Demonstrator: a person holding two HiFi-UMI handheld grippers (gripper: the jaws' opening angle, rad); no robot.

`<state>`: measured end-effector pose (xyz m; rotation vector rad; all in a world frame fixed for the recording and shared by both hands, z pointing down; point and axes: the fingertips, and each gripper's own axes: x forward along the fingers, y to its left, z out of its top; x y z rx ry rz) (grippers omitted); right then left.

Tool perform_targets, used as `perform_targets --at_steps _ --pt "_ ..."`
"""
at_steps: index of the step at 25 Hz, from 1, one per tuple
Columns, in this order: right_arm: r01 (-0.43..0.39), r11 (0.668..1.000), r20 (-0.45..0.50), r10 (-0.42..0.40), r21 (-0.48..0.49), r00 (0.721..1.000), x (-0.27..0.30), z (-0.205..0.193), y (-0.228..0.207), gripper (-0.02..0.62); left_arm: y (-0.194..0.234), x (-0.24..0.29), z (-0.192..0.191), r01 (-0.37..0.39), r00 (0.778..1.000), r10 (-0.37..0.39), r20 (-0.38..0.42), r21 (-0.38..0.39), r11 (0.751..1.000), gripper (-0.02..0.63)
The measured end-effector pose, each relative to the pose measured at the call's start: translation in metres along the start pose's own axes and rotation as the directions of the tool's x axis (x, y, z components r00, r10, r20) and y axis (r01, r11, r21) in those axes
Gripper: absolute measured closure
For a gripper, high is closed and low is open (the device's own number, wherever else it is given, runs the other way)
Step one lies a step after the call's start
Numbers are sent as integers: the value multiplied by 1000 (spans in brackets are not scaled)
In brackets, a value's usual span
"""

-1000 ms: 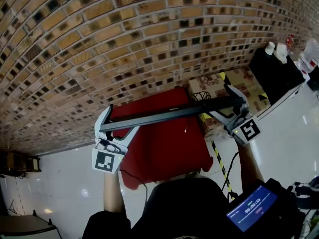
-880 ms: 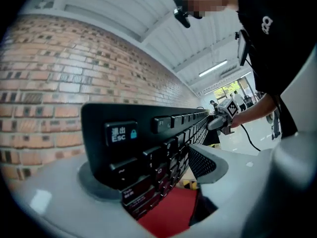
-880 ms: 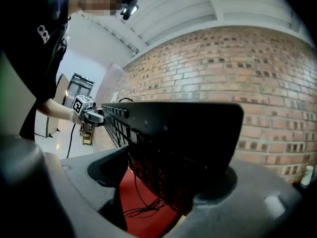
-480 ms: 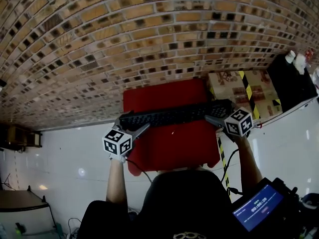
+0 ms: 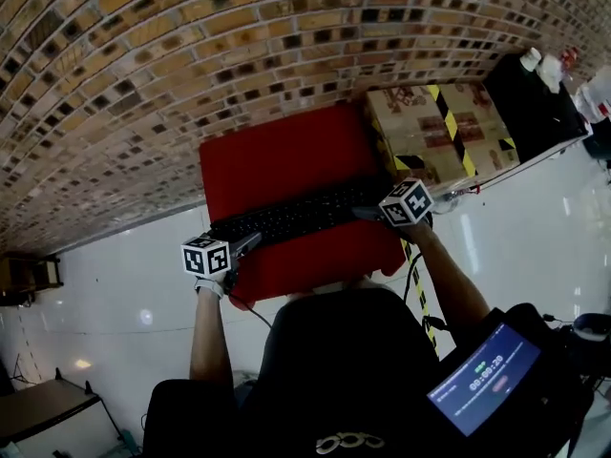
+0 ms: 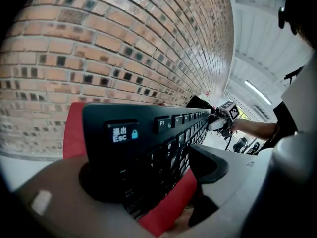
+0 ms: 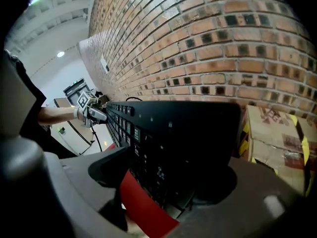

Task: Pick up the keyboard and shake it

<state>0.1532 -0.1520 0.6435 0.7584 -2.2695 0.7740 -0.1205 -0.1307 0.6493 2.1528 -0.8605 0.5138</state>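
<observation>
A black keyboard stretches crosswise low over the red table, keys facing up. My left gripper is shut on its left end; in the left gripper view the Esc corner of the keyboard sits between the jaws of the left gripper. The keyboard's right end is clamped by my right gripper, and its edge fills the right gripper view. I cannot tell whether the keyboard touches the table.
A cardboard box with yellow-black tape stands right of the table. Beyond it is a black cabinet with bottles on top. A brick wall runs behind. White floor surrounds the table. A lit screen hangs at my chest.
Both grippers have come down with the keyboard, from raised high in front of the wall to low over the red table. Its keys now face up.
</observation>
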Motion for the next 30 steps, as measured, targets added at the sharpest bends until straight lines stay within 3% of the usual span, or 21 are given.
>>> perform_targets --at_steps 6,17,30 --pt "-11 1000 -46 11 -1 999 12 -24 1 212 4 12 -32 17 999 -19 -36 -61 998 183" --pt "-25 995 -85 33 93 996 31 -75 -8 212 10 32 -57 30 991 -41 -130 -89 996 183" --pt "-64 992 -122 78 109 990 49 -79 -7 212 21 33 -71 17 988 -37 -150 -131 991 183"
